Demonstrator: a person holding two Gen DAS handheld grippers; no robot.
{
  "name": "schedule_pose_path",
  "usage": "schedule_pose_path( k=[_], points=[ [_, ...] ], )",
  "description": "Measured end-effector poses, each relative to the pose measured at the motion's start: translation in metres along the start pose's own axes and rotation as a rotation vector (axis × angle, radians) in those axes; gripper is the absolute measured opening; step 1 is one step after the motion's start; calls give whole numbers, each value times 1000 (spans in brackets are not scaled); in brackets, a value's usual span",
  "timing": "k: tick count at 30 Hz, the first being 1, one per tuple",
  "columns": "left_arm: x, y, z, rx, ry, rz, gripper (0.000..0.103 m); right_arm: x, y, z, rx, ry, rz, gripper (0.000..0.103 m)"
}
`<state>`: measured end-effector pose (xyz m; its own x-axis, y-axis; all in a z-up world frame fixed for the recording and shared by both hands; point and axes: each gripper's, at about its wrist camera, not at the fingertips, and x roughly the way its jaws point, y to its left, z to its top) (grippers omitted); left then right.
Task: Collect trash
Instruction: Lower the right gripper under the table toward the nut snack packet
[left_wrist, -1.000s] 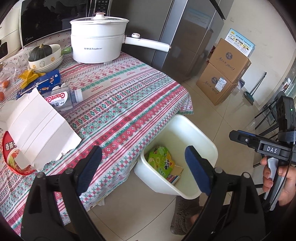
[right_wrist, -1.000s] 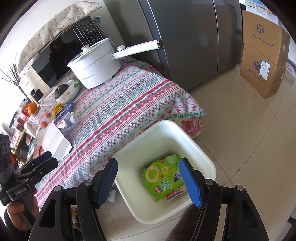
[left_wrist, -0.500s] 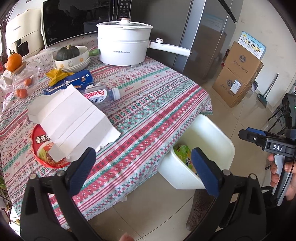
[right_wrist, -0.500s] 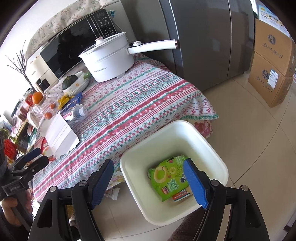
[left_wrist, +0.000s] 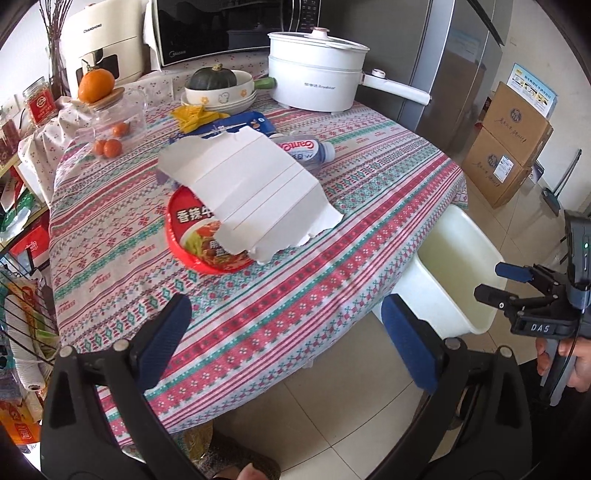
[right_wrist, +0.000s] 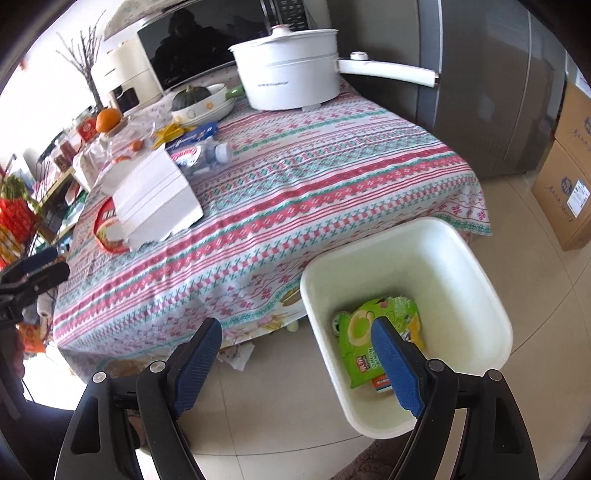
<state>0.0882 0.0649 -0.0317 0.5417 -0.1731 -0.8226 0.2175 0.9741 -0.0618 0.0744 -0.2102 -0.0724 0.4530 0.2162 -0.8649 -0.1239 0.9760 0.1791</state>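
Left gripper (left_wrist: 284, 332): jaws just widened, empty, now over table (left_wrist: 369, 192).
Right gripper (right_wrist: 295, 363): just widened, empty.
Bin (right_wrist: 476, 266): green packet (right_wrist: 365, 332) inside.
Remaining: card (left_wrist: 251, 195), bowl (left_wrist: 184, 236), bottle (left_wrist: 306, 149).

Bright daylight from upper left, blown-out glare, fisheye edges, slight blur

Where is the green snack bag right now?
In the right wrist view, the green snack bag lies at the bottom of the white bin on the floor, beside the table's corner, next to a small red-and-white packet.
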Motion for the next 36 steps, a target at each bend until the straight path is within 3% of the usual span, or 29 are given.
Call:
schedule_pose_path(
  k=[8, 15, 23, 32, 36],
  points=[
    [-26, 54, -28, -76, -10, 24, 102, 109, 58, -77, -51, 72, 44, 85],
    [-32, 80, -38, -130, -5, -13, 102, 216, 86, -128, 47, 81, 55, 84],
    [-35, 95, -35, -161, -17, -44, 102, 299, 86, -150, 233, 135, 38, 74],
    [-17, 102, -34, -167, 46, -32, 102, 339, 84, -154, 351, 168, 78, 55],
    [-15, 98, -30, -162, 52, -38, 102, 351, 80, -148, 370, 200, 113, 22]
  ],
)
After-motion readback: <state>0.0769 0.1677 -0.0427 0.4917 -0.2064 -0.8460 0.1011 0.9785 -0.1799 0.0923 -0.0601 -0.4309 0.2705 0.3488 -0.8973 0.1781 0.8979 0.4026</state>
